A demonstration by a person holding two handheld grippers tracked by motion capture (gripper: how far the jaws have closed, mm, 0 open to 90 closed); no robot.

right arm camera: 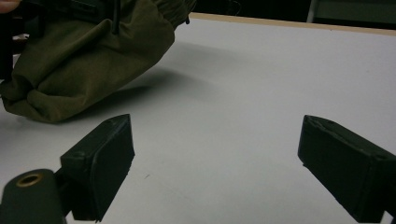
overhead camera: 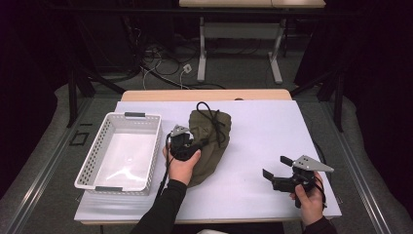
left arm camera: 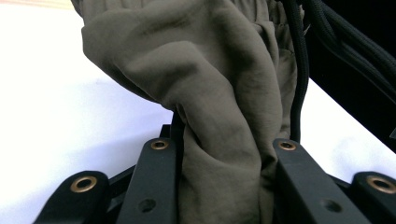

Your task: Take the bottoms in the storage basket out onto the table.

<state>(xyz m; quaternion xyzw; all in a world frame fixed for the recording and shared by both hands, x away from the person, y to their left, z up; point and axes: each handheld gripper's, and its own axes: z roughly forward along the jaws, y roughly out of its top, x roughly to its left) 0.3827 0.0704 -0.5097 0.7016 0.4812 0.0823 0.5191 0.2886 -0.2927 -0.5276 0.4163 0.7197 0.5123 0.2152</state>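
Note:
An olive-green drawstring bag (overhead camera: 210, 131) lies in the middle of the white table (overhead camera: 263, 126), its black cord (overhead camera: 210, 113) looped over its far end. My left gripper (overhead camera: 187, 145) rests on the bag's left side. In the left gripper view the two black jaws (left arm camera: 224, 147) pinch a bunched fold of the bag's fabric (left arm camera: 210, 88), with the cord (left arm camera: 299, 70) running down beside it. My right gripper (overhead camera: 276, 166) hovers near the table's front right, well apart from the bag. Its jaws (right arm camera: 215, 154) stand wide open over bare table, and the bag (right arm camera: 79, 60) lies off to its upper left.
A white perforated basket (overhead camera: 93, 152) stands at the table's left, close to my left hand. The table's wooden far edge (overhead camera: 204, 94) shows behind the bag. Beyond the table are a dark floor with cables and another table's legs.

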